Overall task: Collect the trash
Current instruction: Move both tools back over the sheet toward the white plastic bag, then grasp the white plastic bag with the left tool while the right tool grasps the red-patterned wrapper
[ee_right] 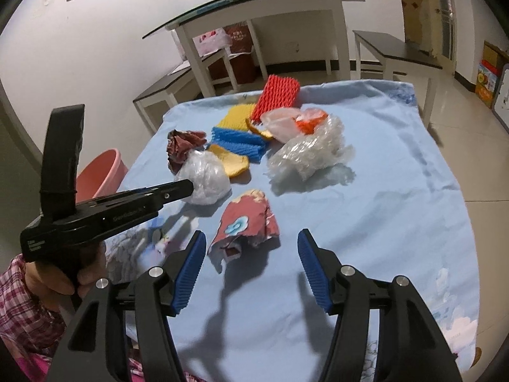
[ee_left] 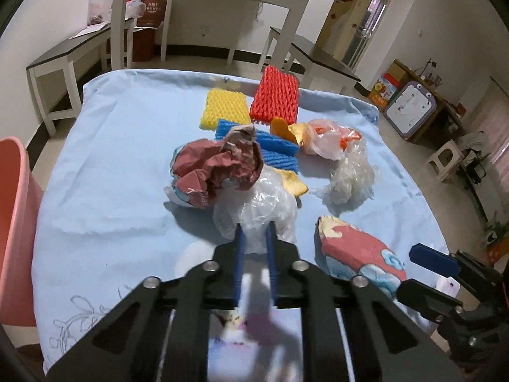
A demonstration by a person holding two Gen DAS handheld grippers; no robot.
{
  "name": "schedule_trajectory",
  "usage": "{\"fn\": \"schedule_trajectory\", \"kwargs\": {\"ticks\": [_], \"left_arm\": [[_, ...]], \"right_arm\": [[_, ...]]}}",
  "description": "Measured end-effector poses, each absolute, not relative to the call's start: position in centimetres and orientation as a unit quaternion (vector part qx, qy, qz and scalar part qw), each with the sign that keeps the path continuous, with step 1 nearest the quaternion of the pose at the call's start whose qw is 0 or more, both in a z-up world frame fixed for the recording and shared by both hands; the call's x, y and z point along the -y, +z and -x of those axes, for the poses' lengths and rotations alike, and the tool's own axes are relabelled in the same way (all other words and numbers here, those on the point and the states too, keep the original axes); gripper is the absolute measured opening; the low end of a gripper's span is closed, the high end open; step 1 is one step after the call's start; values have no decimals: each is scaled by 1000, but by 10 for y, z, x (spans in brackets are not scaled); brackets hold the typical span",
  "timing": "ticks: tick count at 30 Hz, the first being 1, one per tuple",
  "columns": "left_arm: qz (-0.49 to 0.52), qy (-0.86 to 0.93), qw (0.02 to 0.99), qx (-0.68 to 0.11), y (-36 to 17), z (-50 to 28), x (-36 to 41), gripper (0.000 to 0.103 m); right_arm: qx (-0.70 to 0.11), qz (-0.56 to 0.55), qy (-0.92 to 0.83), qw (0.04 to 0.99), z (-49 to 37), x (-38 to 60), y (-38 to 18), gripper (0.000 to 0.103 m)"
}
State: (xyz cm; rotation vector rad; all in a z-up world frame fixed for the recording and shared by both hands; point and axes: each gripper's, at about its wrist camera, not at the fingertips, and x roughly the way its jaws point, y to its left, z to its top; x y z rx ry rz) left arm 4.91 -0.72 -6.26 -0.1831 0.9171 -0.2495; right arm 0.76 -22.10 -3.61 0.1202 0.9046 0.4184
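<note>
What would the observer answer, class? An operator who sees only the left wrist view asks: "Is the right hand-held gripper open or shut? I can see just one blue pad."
Observer: The right hand-held gripper is wide open and holds nothing.
Operator: What lies in front of it?
Observer: A torn piece of red patterned paper lies on the blue sheet, just ahead of the gap between its fingers.
Operator: What does my own gripper look like from the side?
Observer: A hand with a plaid sleeve grips the handle, and the tip of the left hand-held gripper is closed on the crumpled clear plastic bag.
</note>
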Motion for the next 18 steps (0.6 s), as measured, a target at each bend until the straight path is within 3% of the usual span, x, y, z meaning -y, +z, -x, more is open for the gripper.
{"fn": "schedule_trajectory", "kwargs": {"ticks": [8, 15, 16, 18], "left_arm": [[89, -147, 890, -423, -45, -22, 4, 3], [89, -159, 896, -405, -28, 5, -4, 3], [88, -158, 897, -403, -27, 7, -4, 3], [86, -157, 899, -399, -24, 12, -6, 3]], "right_arm": [[-430, -65, 207, 876, -9, 213, -34, 59], [-414, -8, 200, 888, -16, 192, -29, 58], [-421, -2, 196, 886, -19, 190, -32, 57], [-433, 2, 197, 880, -22, 188, -38, 42]]}}
